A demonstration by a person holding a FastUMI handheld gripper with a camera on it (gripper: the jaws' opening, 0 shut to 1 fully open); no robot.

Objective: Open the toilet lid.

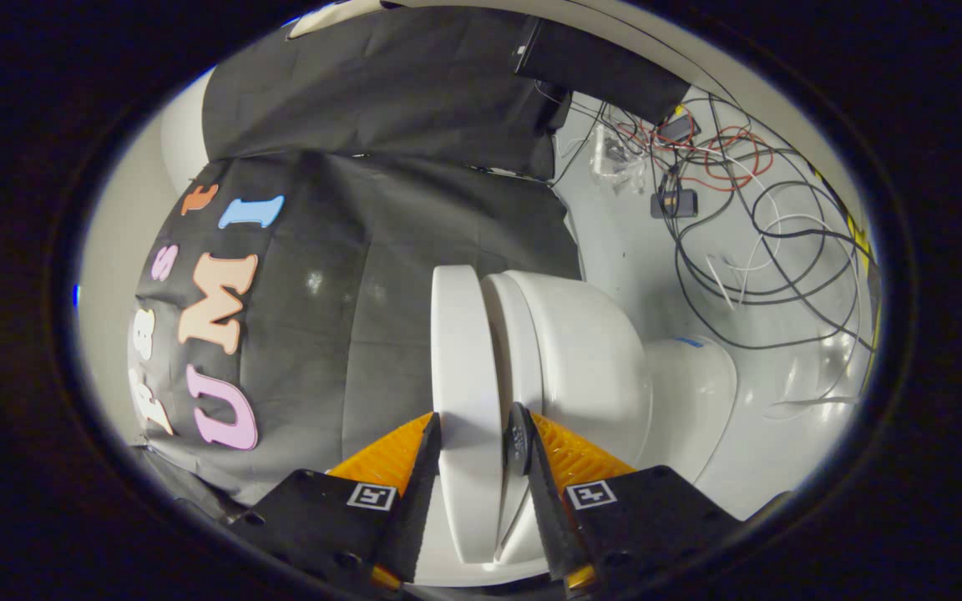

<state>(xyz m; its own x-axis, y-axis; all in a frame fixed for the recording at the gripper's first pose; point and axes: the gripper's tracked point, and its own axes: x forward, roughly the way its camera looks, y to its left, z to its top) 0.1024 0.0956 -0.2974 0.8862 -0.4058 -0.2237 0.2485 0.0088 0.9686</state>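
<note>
The white toilet appears turned on its side, because the gripper is rolled. Its lid [464,359] runs as a thick white slab straight out from between my fingers. My gripper [473,438] is shut on the lid's front edge. One black finger [421,476] lies against the lid's outer face. The other finger's pad [519,441] sits in the narrow gap between the lid and the seat [513,334]. The bowl [594,359] and its base [694,392] lie beyond the seat.
Behind the toilet hangs the booth's black cloth wall [381,275]. Beside the bowl, the pale floor [640,250] holds a tangle of black, white and red cables [740,209], a small dark device [673,203] and a black box [606,67].
</note>
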